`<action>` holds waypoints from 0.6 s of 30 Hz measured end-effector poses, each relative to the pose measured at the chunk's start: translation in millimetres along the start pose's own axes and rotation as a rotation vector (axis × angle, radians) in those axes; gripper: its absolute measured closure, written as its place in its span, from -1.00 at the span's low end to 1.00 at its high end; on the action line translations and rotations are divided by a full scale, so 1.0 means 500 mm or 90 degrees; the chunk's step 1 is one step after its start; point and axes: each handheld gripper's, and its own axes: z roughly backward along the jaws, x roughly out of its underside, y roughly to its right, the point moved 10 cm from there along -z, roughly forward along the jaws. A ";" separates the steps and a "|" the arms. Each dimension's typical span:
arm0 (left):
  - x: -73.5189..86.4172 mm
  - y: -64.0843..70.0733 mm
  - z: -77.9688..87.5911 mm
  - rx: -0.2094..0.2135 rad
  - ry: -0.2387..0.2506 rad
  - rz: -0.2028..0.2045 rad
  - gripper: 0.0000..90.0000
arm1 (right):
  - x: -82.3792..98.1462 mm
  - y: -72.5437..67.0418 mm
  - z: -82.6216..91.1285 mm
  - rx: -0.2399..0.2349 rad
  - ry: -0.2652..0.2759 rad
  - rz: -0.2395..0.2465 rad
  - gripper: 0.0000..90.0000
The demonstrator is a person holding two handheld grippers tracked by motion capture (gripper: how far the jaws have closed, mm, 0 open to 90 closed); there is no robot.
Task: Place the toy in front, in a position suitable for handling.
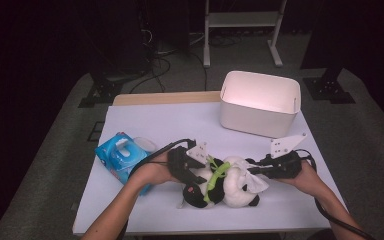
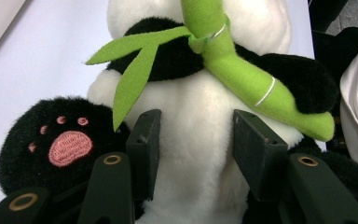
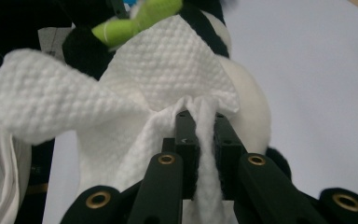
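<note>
White table [image 1: 145,125], panda [image 1: 215,187] central, bin [image 1: 258,102] far edge

Claw [image 3: 200,122] pinching white wipe [image 3: 168,60] against plush panda [image 3: 249,93].

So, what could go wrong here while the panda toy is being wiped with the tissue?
1. The right gripper pinches only a narrow fold of the white tissue; it may tear or slip out.
2. The left gripper holds the plush panda by its soft belly, so it could squirm loose.
3. The loose tissue might snag on the green bamboo.
</note>
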 end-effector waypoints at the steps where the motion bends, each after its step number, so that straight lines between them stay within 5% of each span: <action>1: 0.000 0.000 0.000 0.000 0.000 0.000 0.16 | 0.007 0.002 0.004 0.004 -0.002 -0.007 0.85; 10: -0.014 0.010 -0.008 0.003 -0.005 -0.024 0.16 | 0.072 0.012 0.027 0.022 -0.029 -0.042 0.84; 18: -0.019 0.008 -0.014 0.006 -0.012 -0.032 0.16 | 0.028 0.004 0.018 0.013 -0.016 -0.011 0.84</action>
